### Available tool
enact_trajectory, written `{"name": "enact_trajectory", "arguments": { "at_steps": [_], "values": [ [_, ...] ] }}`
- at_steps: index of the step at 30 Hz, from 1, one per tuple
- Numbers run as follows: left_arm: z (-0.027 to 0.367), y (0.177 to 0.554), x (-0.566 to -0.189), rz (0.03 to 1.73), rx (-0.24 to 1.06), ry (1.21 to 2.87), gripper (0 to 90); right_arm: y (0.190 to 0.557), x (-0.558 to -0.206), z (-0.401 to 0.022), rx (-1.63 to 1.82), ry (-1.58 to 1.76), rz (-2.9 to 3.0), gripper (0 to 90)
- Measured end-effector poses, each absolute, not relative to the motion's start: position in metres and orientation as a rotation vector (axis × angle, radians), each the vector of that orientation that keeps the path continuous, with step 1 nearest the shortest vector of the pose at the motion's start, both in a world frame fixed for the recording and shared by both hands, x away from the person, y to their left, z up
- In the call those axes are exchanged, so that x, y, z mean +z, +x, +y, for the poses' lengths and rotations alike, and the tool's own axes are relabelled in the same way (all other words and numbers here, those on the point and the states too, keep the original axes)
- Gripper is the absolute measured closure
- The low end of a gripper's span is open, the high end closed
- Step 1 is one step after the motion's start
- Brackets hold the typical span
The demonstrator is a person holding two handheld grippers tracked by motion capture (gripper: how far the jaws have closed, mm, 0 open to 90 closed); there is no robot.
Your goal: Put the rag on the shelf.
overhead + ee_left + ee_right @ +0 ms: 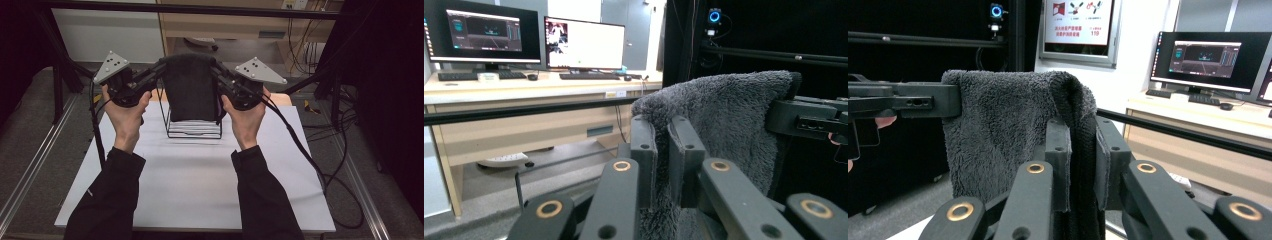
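Dark grey fluffy towel (190,87) held up between two grippers above the white surface (195,185).

Left gripper (663,150) pinching one top corner, right gripper (1083,160) pinching the other, both sets of jaws pressed onto the cloth; hanging just over a black wire rack (194,127).

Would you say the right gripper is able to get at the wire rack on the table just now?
Probably not: the right gripper is shut on the dark towel, which hangs over the wire rack and is also clamped by the left gripper.
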State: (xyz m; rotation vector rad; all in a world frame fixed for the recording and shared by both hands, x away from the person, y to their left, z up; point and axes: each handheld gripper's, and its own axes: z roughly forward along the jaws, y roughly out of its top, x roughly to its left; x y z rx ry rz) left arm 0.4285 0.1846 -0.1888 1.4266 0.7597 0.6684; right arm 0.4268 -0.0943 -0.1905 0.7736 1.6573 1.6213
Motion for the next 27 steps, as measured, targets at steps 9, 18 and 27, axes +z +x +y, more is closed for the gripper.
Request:
{"name": "enact_trajectory", "arguments": {
  "at_steps": [9,18,27],
  "values": [
    [0.184,0.436,-0.164,0.754,0.711,1.41,82.2,0.436,-0.17,-0.091,1.64,0.758,1.613,79.8],
    [0.183,0.446,-0.151,0.747,0.743,1.403,82.2,0.445,-0.157,-0.089,1.649,0.757,1.586,79.8],
    [0.183,0.452,-0.134,0.744,0.758,1.387,82.2,0.454,-0.143,-0.087,1.659,0.751,1.558,79.8]
  ]
}}
